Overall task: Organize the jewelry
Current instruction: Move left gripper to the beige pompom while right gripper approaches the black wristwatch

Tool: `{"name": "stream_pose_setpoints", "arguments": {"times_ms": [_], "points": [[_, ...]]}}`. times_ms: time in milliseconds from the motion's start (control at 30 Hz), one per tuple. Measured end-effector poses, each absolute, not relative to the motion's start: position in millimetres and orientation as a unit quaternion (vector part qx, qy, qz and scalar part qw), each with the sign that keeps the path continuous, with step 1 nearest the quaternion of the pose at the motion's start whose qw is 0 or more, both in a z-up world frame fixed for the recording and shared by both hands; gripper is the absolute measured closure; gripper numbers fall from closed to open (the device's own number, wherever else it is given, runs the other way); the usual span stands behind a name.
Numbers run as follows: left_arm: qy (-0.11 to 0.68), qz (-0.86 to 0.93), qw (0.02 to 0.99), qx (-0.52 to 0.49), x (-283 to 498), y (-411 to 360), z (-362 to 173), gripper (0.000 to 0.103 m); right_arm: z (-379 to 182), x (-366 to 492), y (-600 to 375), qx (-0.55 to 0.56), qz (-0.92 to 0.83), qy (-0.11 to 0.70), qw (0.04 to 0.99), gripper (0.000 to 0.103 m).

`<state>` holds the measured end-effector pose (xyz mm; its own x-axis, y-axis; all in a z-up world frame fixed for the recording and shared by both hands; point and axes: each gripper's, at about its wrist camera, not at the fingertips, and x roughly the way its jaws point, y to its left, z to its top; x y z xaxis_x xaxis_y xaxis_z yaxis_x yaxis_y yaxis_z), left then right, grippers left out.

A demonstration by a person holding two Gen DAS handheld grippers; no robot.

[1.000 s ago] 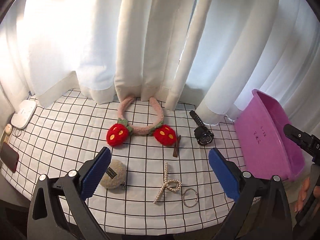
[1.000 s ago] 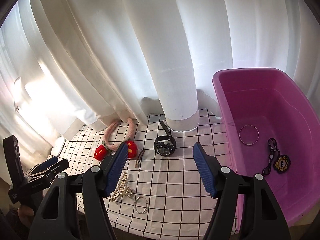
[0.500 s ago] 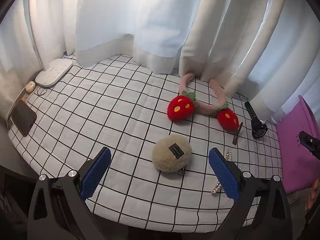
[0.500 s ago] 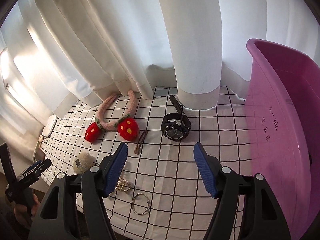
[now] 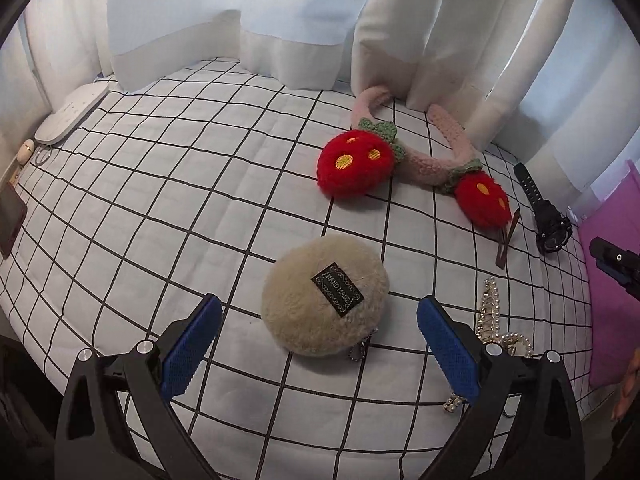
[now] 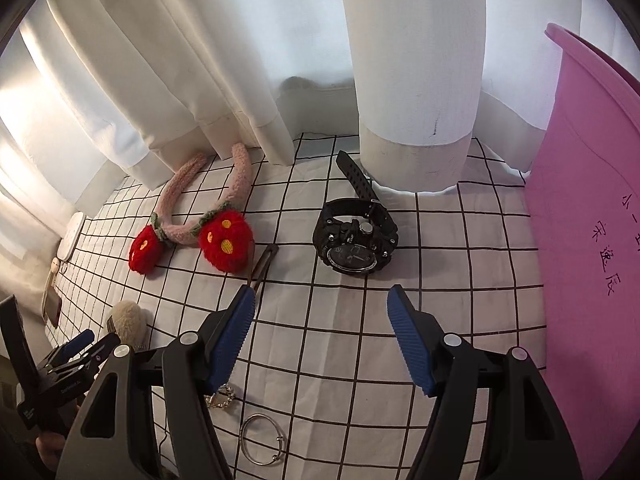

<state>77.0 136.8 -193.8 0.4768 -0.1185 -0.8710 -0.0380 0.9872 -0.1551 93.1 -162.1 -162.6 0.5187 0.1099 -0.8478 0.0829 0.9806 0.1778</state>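
My left gripper [image 5: 318, 334] is open, its blue pads either side of a beige fluffy pompom [image 5: 325, 294] with a black label, just in front of it. My right gripper [image 6: 322, 338] is open and empty, just short of a black wristwatch [image 6: 354, 238]. A pink headband with red strawberries [image 5: 404, 164] lies near the curtain; it also shows in the right wrist view [image 6: 208, 216]. A brown hair clip [image 6: 262, 264], a pearl clip [image 5: 490, 316] and a silver bangle [image 6: 260, 444] lie on the grid cloth. The pink bin [image 6: 592, 208] stands at the right.
White curtains [image 6: 412, 60] hang along the table's far edge. A white device [image 5: 72, 112] and a dark phone [image 5: 10, 220] lie at the left edge of the checked cloth [image 5: 160, 200]. The left gripper shows at lower left in the right wrist view [image 6: 68, 354].
My left gripper has swung left and dropped close to the pompom. My right gripper has turned away from the bin and lowered toward the watch.
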Motion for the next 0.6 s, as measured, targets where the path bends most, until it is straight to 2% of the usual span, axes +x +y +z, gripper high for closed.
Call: {"name": "stream_pose_setpoints", "arguments": {"times_ms": [600], "points": [[0.525,-0.007,0.848,-0.075,97,131,-217,0.007,-210,149,-168,0.061,-0.015,0.523,0.850,0.036]]}}
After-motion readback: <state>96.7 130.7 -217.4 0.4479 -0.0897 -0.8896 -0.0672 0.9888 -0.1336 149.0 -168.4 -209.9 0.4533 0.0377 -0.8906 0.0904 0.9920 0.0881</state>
